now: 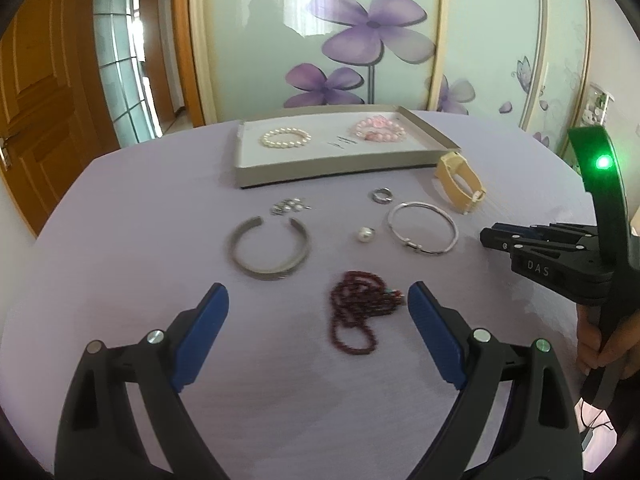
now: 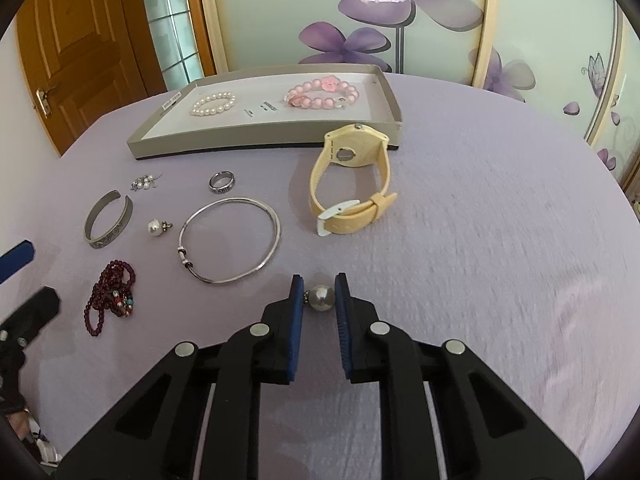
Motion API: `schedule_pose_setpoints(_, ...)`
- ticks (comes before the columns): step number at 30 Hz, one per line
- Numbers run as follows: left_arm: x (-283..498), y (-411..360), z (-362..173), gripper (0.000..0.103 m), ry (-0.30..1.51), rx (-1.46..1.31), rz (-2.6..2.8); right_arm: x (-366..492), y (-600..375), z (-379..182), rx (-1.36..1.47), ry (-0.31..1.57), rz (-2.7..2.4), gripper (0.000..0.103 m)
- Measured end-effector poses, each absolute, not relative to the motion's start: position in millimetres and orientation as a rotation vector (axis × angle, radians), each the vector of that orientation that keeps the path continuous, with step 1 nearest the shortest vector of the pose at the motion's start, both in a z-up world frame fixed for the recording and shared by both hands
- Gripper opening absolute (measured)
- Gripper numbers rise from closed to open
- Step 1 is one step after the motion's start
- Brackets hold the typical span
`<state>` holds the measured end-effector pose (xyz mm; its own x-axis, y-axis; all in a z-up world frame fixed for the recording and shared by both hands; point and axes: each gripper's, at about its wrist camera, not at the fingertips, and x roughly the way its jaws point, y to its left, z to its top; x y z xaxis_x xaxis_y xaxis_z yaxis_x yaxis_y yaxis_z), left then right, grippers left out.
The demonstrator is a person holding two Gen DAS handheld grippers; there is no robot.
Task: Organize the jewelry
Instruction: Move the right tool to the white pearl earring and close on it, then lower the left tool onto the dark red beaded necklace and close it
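Note:
A grey tray (image 1: 320, 168) at the back holds a white pearl bracelet (image 1: 285, 137) and a pink bead bracelet (image 1: 378, 127). On the lilac cloth lie a dark red bead necklace (image 1: 360, 312), a grey cuff (image 1: 268, 248), a thin silver bangle (image 1: 422, 227), a ring (image 1: 381, 195), a pearl earring (image 1: 366, 235), small pearl studs (image 1: 289, 206) and a yellow watch (image 1: 460, 182). My left gripper (image 1: 318, 312) is open, just short of the necklace. My right gripper (image 2: 319, 298) is shut on a grey pearl earring (image 2: 322, 298) above the cloth; it also shows in the left wrist view (image 1: 504, 236).
The round table (image 2: 500, 240) has a wide bare stretch of cloth on the right. A glass wardrobe with purple flowers (image 1: 372, 40) stands behind it and a wooden door (image 1: 36, 100) at the left. The watch (image 2: 352, 184) lies just in front of the tray's right corner (image 2: 394, 128).

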<state>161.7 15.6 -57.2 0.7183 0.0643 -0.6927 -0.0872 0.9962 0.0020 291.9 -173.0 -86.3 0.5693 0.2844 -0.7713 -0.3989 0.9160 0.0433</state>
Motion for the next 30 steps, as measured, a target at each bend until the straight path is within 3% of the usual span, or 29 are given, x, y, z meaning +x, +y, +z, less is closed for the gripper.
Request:
schedule_pose_setpoints(21,178,-6,-75,0.090,0.808,-0.020,0.039,279,-188,-75,-0.140,0.816,0.423,0.016)
schedule_pose_setpoints(26,189,-8,-81,0.080,0.830,-0.022,0.060,280,-188,-72,-0.136,0.814,0.431,0.016)
schedule_pose_setpoints(30,196,-8,-88,0.063,0.877,-0.043,0.049,279,-188,-71,-0.132,0.813,0.435,0.016)
